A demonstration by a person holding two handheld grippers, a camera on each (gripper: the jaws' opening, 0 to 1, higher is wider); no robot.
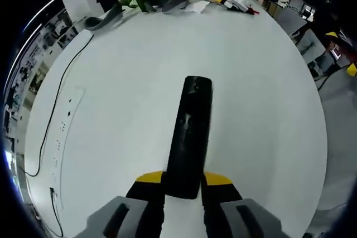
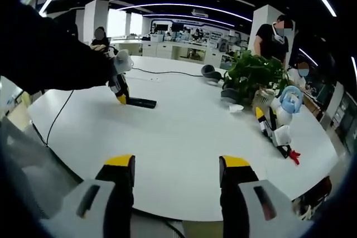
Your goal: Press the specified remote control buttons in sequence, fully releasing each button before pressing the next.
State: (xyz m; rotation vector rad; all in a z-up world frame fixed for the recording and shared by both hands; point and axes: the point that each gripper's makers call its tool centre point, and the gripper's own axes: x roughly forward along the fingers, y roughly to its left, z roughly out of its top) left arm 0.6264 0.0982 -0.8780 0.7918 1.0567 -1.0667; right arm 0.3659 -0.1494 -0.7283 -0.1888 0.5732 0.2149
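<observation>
Left gripper view: the black remote control point(image 1: 189, 137) is seen clamped at its near end between the yellow-tipped jaws of the left gripper point(image 1: 183, 185), its long axis running straight ahead from the jaws over the white table point(image 1: 262, 98). From the right gripper view, the right gripper point(image 2: 178, 174) is held with its jaws apart and empty, well apart from the remote. The remote lies ahead and to its left, so that is the way it is judged to have to travel for a press.

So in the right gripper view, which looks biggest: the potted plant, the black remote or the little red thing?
1. Potted plant
2. Black remote
3. Red thing

The remote lies farther off, so its true size may differ.
</observation>
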